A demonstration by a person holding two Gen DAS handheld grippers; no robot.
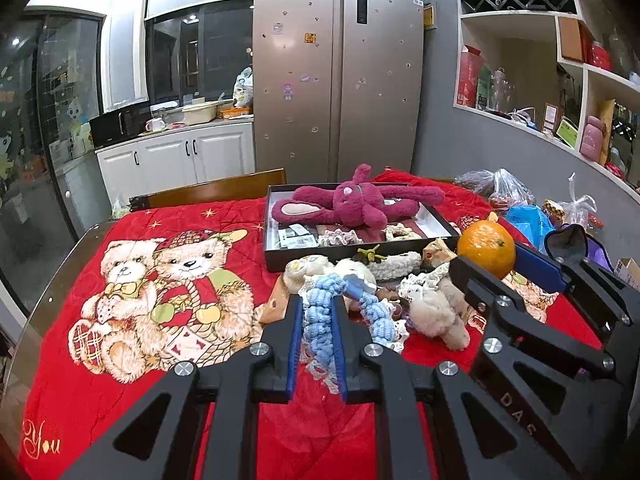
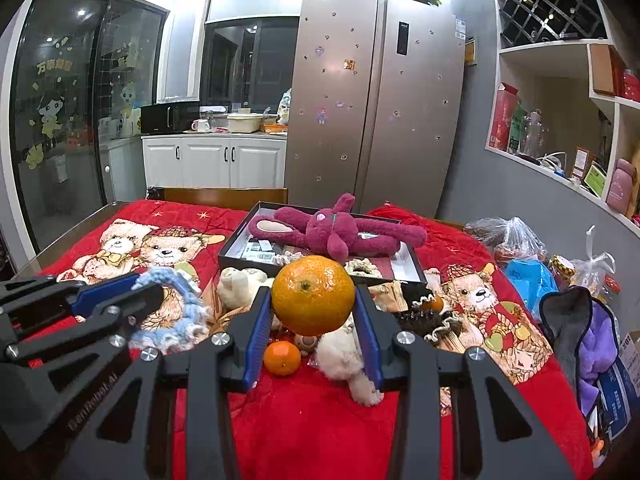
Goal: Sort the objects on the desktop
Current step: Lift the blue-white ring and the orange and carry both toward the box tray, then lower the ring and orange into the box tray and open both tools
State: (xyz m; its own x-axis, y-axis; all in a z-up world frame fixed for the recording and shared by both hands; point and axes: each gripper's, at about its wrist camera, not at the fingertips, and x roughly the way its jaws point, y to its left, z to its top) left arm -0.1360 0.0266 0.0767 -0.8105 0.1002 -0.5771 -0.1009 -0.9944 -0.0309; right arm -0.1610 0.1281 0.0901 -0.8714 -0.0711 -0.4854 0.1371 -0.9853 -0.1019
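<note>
Step in hand: carrying. Blue scrunchie (image 1: pixel 318 330) pinched in left gripper (image 1: pixel 318 334) jaws; big orange (image 2: pixel 313 295) pinched in right gripper (image 2: pixel 313 322) jaws. Next, likely: both dropped into box (image 2: pixel 236 250).

light: indoor ceiling lamps | sharp centre | fisheye-bent edges, corners perhaps vignetted

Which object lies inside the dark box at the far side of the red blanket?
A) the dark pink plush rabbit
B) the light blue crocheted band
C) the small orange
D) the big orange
A: the dark pink plush rabbit lies stretched across the dark box, while the big orange is between the jaws of the right gripper and the light blue crocheted band is in the left gripper.
</note>
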